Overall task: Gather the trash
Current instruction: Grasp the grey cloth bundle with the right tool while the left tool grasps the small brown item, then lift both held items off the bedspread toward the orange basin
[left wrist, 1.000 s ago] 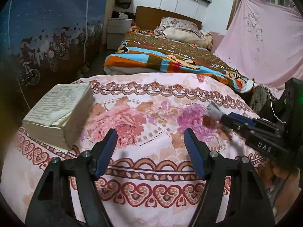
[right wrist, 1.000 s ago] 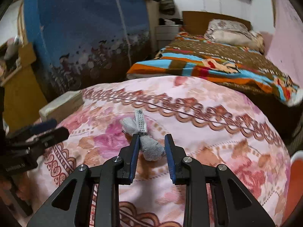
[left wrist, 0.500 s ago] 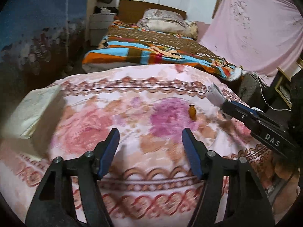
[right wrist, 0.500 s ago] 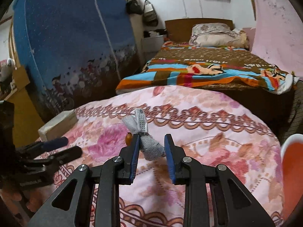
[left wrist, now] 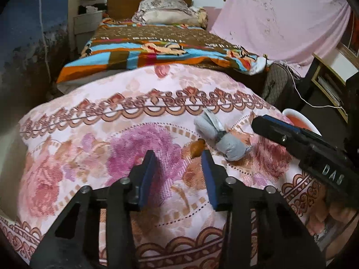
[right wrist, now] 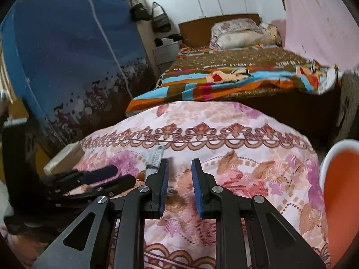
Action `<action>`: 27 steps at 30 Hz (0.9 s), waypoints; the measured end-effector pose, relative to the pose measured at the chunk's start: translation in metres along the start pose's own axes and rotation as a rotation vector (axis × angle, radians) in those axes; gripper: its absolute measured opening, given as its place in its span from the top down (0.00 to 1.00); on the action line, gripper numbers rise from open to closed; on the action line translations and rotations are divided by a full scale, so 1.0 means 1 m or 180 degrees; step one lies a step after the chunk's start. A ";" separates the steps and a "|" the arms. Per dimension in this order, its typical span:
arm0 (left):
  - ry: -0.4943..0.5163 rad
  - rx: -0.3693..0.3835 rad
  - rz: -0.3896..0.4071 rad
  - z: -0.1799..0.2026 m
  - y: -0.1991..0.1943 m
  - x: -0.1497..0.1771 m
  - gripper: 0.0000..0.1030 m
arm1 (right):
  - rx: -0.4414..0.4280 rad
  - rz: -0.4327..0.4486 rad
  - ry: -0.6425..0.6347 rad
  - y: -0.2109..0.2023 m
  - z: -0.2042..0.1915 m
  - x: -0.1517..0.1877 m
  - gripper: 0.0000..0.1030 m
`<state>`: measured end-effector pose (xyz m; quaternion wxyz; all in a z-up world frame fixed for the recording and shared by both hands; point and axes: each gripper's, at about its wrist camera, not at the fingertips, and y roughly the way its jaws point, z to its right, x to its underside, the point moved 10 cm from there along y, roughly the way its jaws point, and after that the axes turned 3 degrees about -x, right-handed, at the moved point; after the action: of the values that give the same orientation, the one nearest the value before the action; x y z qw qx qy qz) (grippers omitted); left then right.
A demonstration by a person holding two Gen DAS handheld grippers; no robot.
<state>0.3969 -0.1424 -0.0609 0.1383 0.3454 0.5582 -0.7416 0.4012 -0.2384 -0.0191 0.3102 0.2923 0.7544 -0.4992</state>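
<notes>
A grey crumpled wad (left wrist: 226,142) with a white strip tied round it lies on the pink flowered bed cover (left wrist: 112,121). A small orange-brown scrap (left wrist: 197,147) lies beside it on the left. My left gripper (left wrist: 179,161) hovers just short of the scrap, its jaws closing with nothing between them. My right gripper (left wrist: 258,123) reaches in from the right, past the wad and apart from it. In the right wrist view my right gripper (right wrist: 179,168) is shut and empty. Only the wad's white strip (right wrist: 155,155) shows left of its left finger.
An orange bin with a white rim (right wrist: 325,163) stands off the cover's right edge, its rim (left wrist: 289,112) also in the left wrist view. A pale book (right wrist: 62,159) lies at the cover's left edge. A second bed (left wrist: 168,44) and a pink hanging sheet (left wrist: 280,18) are beyond.
The wad has left my right gripper's jaws and lies on the cover. My left gripper moved right across the cover to the scrap, and its jaws narrowed. My right gripper shifted right.
</notes>
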 end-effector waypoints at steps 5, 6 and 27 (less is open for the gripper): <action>0.0016 0.0077 -0.0015 0.005 0.004 -0.004 0.79 | -0.0062 -0.0030 0.0230 0.001 0.012 0.002 0.82; 0.0031 0.0086 -0.0026 0.007 0.006 -0.006 0.79 | -0.0057 -0.0025 0.0235 0.001 0.012 0.002 0.82; -0.0494 -0.0025 0.0191 -0.025 -0.019 0.005 1.00 | -0.0258 -0.0154 0.0160 0.004 0.003 0.008 0.73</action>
<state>0.3914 -0.1116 -0.0537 0.2047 0.3029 0.5382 -0.7594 0.3998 -0.2385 -0.0288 0.2905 0.2736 0.7884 -0.4681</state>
